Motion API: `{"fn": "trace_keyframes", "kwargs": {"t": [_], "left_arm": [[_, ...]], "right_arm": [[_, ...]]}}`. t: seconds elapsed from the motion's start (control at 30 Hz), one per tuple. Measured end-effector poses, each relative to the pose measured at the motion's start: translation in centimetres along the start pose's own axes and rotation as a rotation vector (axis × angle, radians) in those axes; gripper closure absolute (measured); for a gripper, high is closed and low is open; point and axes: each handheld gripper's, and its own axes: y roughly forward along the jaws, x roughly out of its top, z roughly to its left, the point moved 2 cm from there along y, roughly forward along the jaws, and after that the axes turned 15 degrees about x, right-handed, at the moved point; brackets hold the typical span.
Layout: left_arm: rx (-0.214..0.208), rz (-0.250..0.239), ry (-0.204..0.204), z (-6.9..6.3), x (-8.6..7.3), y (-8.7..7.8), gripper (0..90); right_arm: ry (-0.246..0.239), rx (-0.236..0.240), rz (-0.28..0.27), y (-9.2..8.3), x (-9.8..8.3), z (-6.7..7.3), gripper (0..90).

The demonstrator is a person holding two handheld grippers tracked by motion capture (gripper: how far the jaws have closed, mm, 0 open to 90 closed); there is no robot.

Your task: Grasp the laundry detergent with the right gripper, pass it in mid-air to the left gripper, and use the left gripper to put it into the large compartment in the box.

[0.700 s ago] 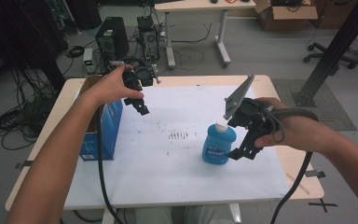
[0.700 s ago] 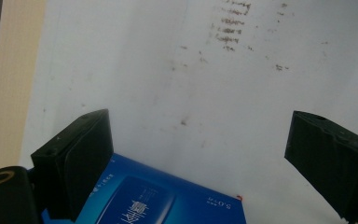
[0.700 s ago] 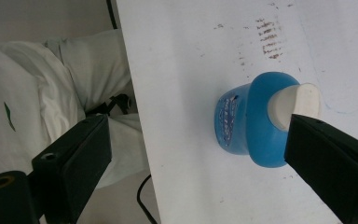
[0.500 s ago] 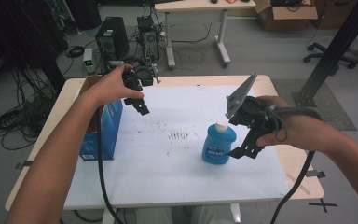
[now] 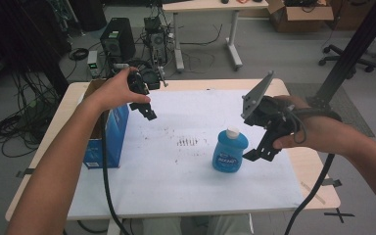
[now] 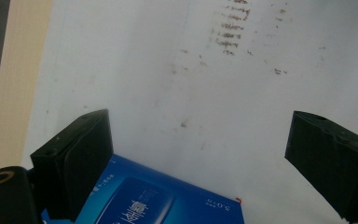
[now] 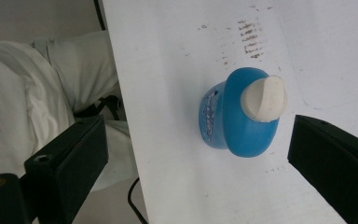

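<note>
On the white mat (image 5: 142, 191) that covers the table, right of centre, a blue bottle (image 5: 230, 154) with a white cap (image 5: 233, 131) stands upright and free. The right gripper (image 5: 255, 154) sits just beside it on the right, jaws spread wide with nothing between the pads; in the right gripper view the bottle (image 7: 242, 114) shows below and ahead, between the two black jaws but touching neither.

Compared with the frames from a moment ago, the right hand has drifted a little to the right and away from the bottle, so a small gap now shows between the jaw tips and the bottle's side where they sat nearly against it. The bottle itself has not moved or tipped. I read this as the right hand either having just let it go or lining up for a fresh approach; which of the two cannot be told.

Over at the far left, the left gripper (image 5: 146, 108) hangs above the mat beside an open blue carton (image 5: 108, 137), in the same place as before. Its jaws are likewise apart and hold nothing; the left gripper view looks down past them at the carton (image 6: 154, 198) edge and the bare, scuffed mat (image 6: 191, 93).

If the bottle is bound for the carton, the grasp is not yet made: the jaws must come back around the body before any lift.
</note>
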Motion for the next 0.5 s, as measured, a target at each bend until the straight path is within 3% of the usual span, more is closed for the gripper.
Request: {"fn": "trace_keyframes", "kwargs": {"t": [0.17,0.5], "left_arm": [[0.003,-0.007,0.005,-0.1,0.0,-0.1,7.9],[0.001,-0.008,0.011,-0.4,0.2,0.0,7.7]], "right_arm": [[-0.01,-0.002,-0.001,-0.1,-0.4,-0.5,4.8],[0.036,-0.012,-0.03,0.1,-1.9,-1.9,4.8]]}}
